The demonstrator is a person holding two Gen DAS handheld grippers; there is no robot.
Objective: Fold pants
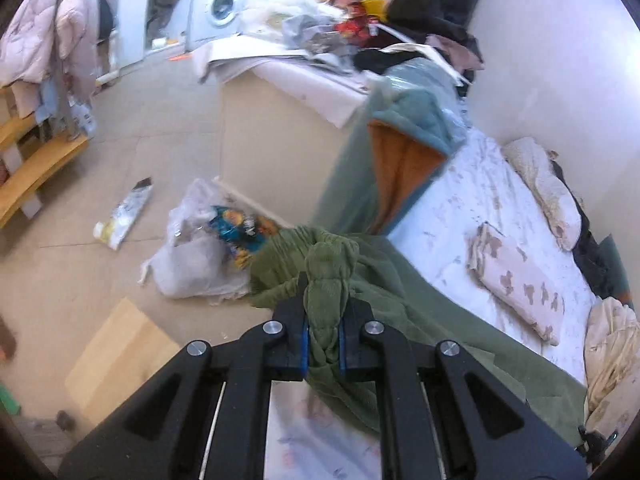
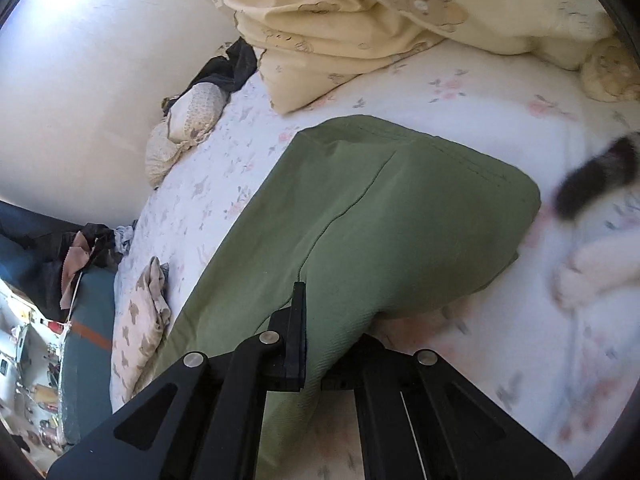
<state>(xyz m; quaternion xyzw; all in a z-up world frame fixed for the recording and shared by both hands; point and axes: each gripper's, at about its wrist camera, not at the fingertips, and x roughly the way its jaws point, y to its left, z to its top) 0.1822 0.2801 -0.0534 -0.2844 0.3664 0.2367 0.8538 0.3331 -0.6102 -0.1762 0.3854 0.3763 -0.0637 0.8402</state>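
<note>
Left gripper [image 1: 325, 322]: clenched on a bunched fold of the green pants [image 1: 332, 280]; cloth is seen pinched between the two blue-lined pads at lower centre of the left wrist view.
Right gripper [image 2: 320, 344]: clenched on the pants [image 2: 360, 208]; the cloth is draped over the right finger, so only the left finger is seen plainly, at lower centre of the right wrist view.
Pants, left wrist view: gathered waistband is seen at centre, with the rest trailing toward the lower right over the bed sheet [image 1: 472, 200].
Pants, right wrist view: a broad smooth panel is spread from lower centre to upper right on the floral sheet [image 2: 500, 92], its stitched edge toward the top.
Bedding: a yellow bear-print duvet [image 2: 320, 20] is piled at the top of the right wrist view; a folded patterned cloth [image 1: 516, 280] is laid right of centre in the left.
Right edge, right wrist view: a blurred black-and-white furry shape [image 2: 592, 184] is seen on the sheet.
Floor: a white plastic bag [image 1: 200, 256] is seen left of the pants.
</note>
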